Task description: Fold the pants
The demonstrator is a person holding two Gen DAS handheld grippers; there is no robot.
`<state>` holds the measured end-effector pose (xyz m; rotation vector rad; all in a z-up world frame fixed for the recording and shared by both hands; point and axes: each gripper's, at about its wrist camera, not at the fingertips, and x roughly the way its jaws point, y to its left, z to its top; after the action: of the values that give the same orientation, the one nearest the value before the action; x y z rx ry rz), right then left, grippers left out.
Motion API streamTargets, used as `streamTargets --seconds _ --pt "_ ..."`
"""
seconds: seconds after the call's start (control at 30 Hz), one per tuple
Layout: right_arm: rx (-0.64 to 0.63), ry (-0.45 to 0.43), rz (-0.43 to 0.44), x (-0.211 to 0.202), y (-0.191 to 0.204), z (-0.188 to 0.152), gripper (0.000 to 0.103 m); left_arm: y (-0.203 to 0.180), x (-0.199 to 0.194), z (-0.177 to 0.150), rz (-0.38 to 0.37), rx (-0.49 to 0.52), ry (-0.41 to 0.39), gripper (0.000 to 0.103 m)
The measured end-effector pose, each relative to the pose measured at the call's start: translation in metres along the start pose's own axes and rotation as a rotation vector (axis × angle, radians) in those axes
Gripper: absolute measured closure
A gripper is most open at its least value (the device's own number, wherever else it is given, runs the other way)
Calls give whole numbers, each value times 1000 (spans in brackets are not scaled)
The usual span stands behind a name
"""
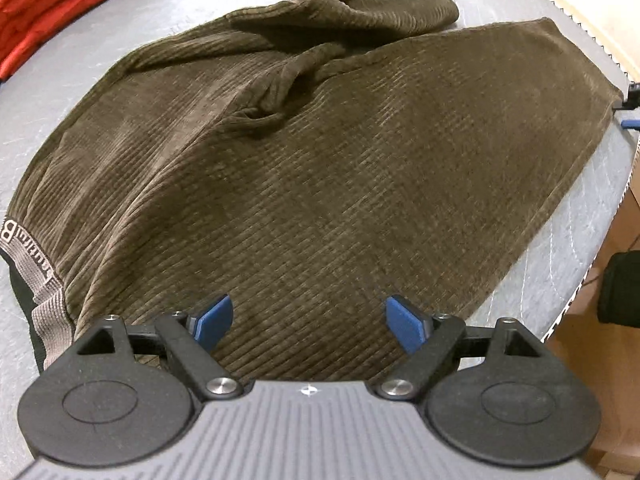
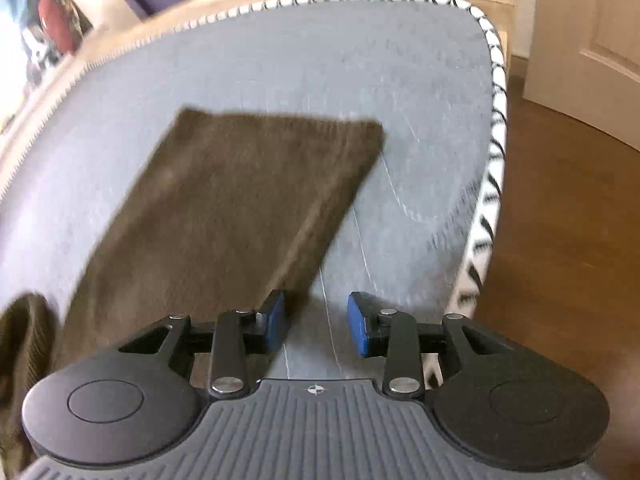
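Observation:
Olive-brown corduroy pants (image 1: 304,168) lie on a grey padded surface (image 1: 52,92), with a lettered waistband (image 1: 28,268) at the left edge and one leg bunched at the far side. My left gripper (image 1: 310,322) hovers over the cloth, its blue pads wide apart with nothing pinched between them. In the right wrist view a flat trouser leg (image 2: 240,200) stretches away across the grey surface (image 2: 280,60). My right gripper (image 2: 316,322) stands open beside that leg's near right edge, with bare surface between its pads. This view is blurred.
A folded red garment (image 1: 52,4) lies at the far left of the surface. The surface's zigzag-stitched edge (image 2: 492,168) runs along the right, with wooden floor (image 2: 568,240) and a white door (image 2: 592,32) beyond it. Part of my right gripper shows as blue parts (image 1: 632,108) at the pants' right corner.

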<state>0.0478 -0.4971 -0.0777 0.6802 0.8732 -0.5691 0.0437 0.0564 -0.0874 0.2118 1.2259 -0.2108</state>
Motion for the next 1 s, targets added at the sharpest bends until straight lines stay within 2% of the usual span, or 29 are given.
streamTargets --seconds 0.07,0.1,0.13,0.27,0.33,0.4,0.47,0.57,0.67,0.73,0.77,0.8,0.87,0.93,0.97,1.0 --pt "6 -19 17 3 1 4 66 2 -2 1 -1 -21 -12 9" --pt "26 -15 27 8 -1 6 78 1 -5 3 -3 -33 -20 1" --pt "38 -6 42 11 -5 7 102 2 -8 5 -7 -44 -34 0" --pt "11 -65 23 1 5 11 102 7 -21 12 -7 -79 -82 0" --pt "0 -127 -97 -3 6 15 103 8 -23 16 -4 -105 -92 0" --pt "54 -127 -170 -4 -5 20 103 8 -25 20 1 -127 -91 0" --pt "120 -85 -160 -3 -13 22 103 6 -21 22 -15 -126 -67 0" --pt "82 -162 -133 -20 1 20 100 0 -5 13 -23 -68 -7 0" --pt "-26 -145 7 -34 37 12 100 -7 33 -5 45 22 154 1" --pt "-131 -126 121 -48 69 4 100 -4 38 -10 24 14 134 2" --pt "-189 -129 164 -56 87 -1 100 -1 36 -6 14 -6 125 14" --pt "-251 -133 206 -64 107 -7 100 1 29 0 3 -25 96 35" --pt "-353 -122 298 -79 143 -20 100 7 7 12 -41 -66 -7 39" --pt "-418 -94 392 -89 177 -30 100 12 -11 23 -87 -105 -87 56" --pt "-444 -82 428 -93 192 -35 100 14 -16 29 -96 -123 -113 68" --pt "-470 -72 468 -95 209 -39 99 16 -21 35 -98 -140 -139 72"
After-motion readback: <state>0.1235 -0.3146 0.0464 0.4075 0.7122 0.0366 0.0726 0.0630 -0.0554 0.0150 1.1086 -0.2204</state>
